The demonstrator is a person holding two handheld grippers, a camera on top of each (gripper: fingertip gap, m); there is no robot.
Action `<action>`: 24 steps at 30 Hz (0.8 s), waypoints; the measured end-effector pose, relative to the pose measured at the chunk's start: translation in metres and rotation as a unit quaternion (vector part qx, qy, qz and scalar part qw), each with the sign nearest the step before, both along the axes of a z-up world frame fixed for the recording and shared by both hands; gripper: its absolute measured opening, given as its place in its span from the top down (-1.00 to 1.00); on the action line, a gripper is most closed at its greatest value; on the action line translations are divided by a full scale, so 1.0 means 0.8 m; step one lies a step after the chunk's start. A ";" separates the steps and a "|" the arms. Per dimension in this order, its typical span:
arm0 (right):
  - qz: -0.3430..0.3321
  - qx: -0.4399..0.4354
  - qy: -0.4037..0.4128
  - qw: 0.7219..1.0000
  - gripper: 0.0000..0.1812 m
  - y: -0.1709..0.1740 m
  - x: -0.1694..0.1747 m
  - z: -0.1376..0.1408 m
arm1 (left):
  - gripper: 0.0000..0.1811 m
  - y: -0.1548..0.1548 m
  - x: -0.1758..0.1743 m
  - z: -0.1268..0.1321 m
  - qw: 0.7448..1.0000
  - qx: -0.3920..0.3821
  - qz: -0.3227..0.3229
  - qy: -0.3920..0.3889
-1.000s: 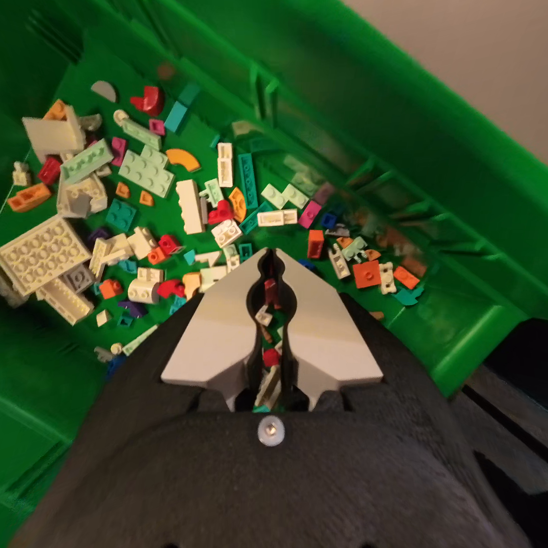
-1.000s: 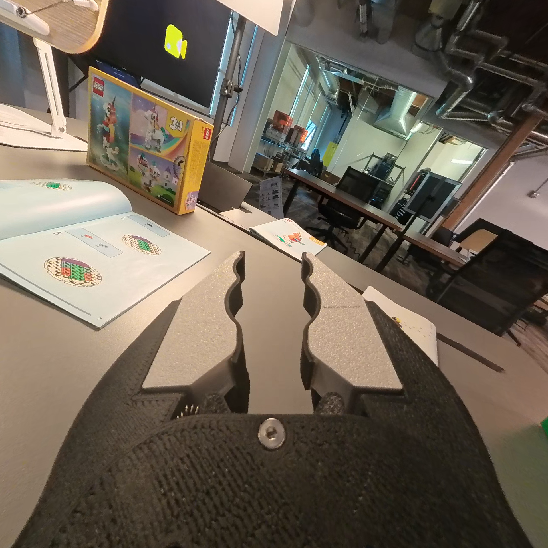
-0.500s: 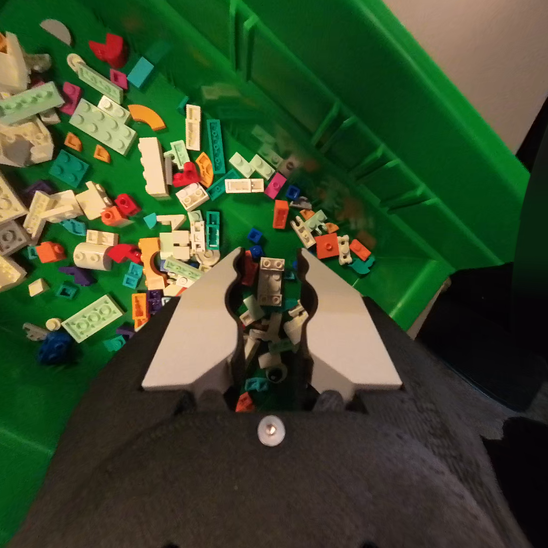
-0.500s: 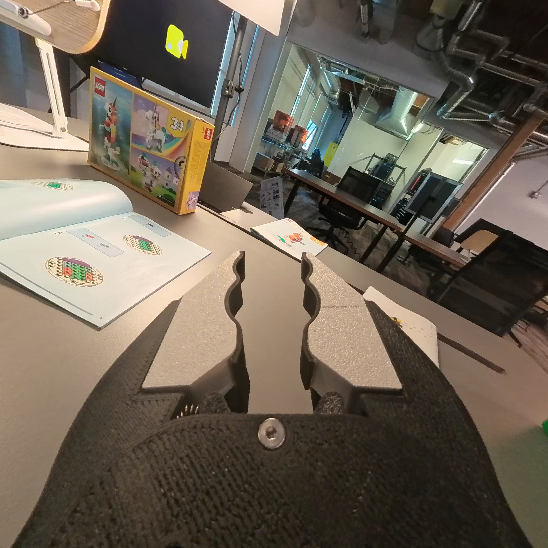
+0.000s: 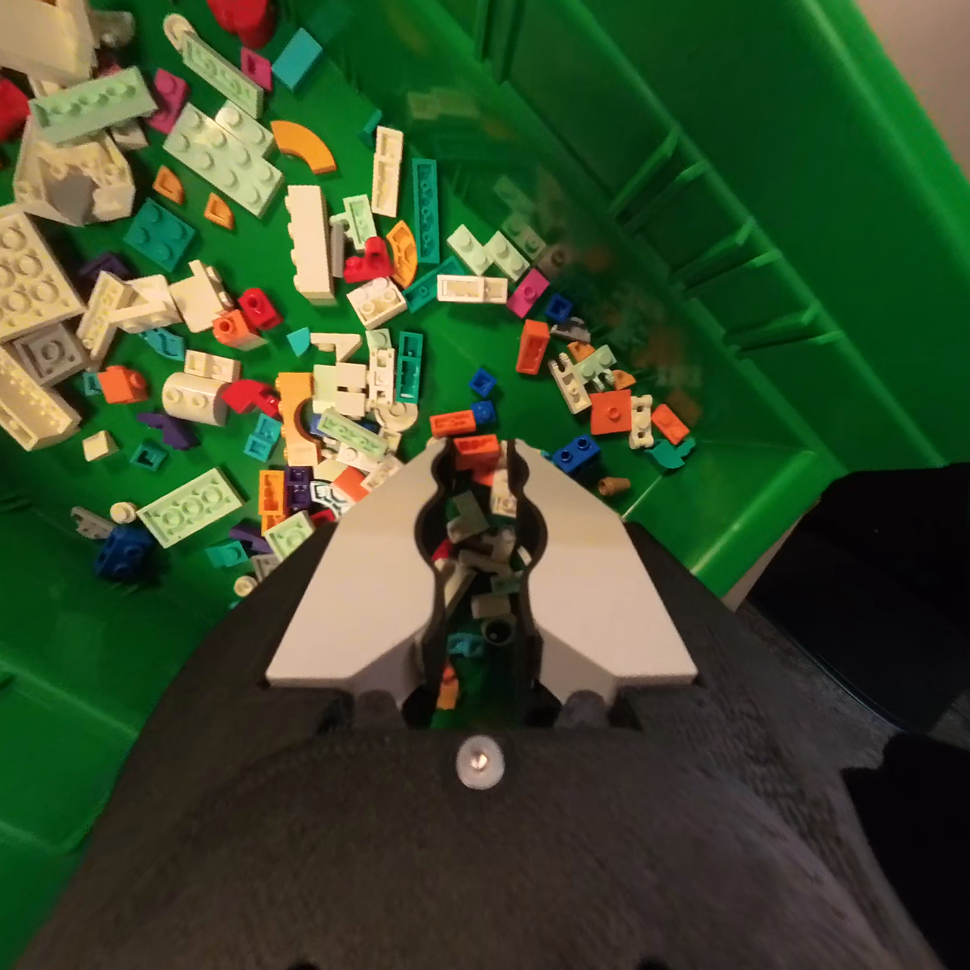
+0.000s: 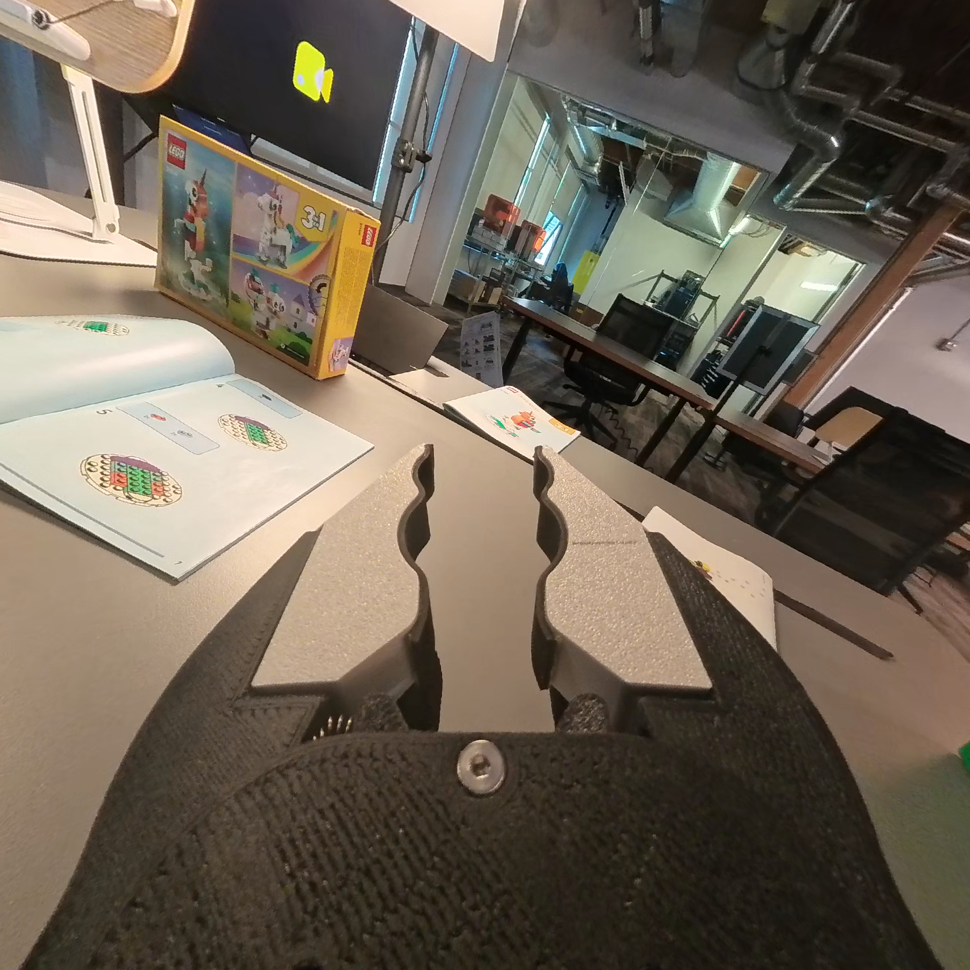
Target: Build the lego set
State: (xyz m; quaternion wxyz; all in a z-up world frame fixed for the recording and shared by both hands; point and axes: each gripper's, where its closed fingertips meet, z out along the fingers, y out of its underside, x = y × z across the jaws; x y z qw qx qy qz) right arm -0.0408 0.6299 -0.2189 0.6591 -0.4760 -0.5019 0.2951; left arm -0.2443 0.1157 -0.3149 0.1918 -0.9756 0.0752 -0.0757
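My left gripper (image 5: 477,446) is down in a green bin (image 5: 735,210) full of loose lego pieces of many colours. Its jaws have narrowed onto a small orange brick (image 5: 475,452) that sits between the fingertips. A second orange brick (image 5: 452,423) lies just beyond it, and a blue brick (image 5: 576,450) lies to the right. My right gripper (image 6: 483,456) is open and empty, low over the grey table (image 6: 105,630). The open instruction booklet (image 6: 183,446) lies to its left.
The lego box (image 6: 262,278) stands upright behind the booklet. A second booklet (image 6: 514,425) and a white sheet (image 6: 735,582) lie near the table's far edge. A white lamp stand (image 6: 94,210) is at the far left. The bin's ribbed wall (image 5: 682,173) rises on the right. The left gripper's tips are roughly 55 cm from the right gripper's.
My left gripper opened, moved toward the bin's near right corner, then closed in on the orange brick. My right gripper has stayed still and open.
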 end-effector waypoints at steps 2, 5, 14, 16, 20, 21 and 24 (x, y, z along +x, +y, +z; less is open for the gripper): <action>0.000 0.000 0.000 1.000 0.60 0.000 0.000 0.000 | 0.82 -0.004 0.003 -0.002 1.000 -0.011 0.001 -0.005; 0.001 -0.001 0.001 1.000 0.60 0.000 0.000 0.000 | 0.75 -0.003 -0.001 -0.001 1.000 -0.008 0.011 0.003; 0.000 0.000 0.001 1.000 0.60 0.000 0.000 0.000 | 0.75 0.010 -0.008 0.000 1.000 0.009 -0.003 0.021; 0.000 0.000 0.000 1.000 0.60 0.000 0.000 0.000 | 0.75 0.010 -0.009 -0.003 1.000 0.001 -0.008 0.024; 0.000 0.000 0.001 1.000 0.60 0.000 0.000 0.000 | 0.78 0.008 -0.014 -0.005 0.999 -0.013 -0.014 0.038; 0.001 0.000 0.001 1.000 0.60 0.000 0.000 0.000 | 0.78 0.008 -0.014 -0.006 0.999 -0.016 -0.017 0.042; 0.001 -0.001 0.001 1.000 0.60 0.000 0.000 0.000 | 0.83 0.007 -0.016 -0.007 0.997 -0.023 -0.028 0.063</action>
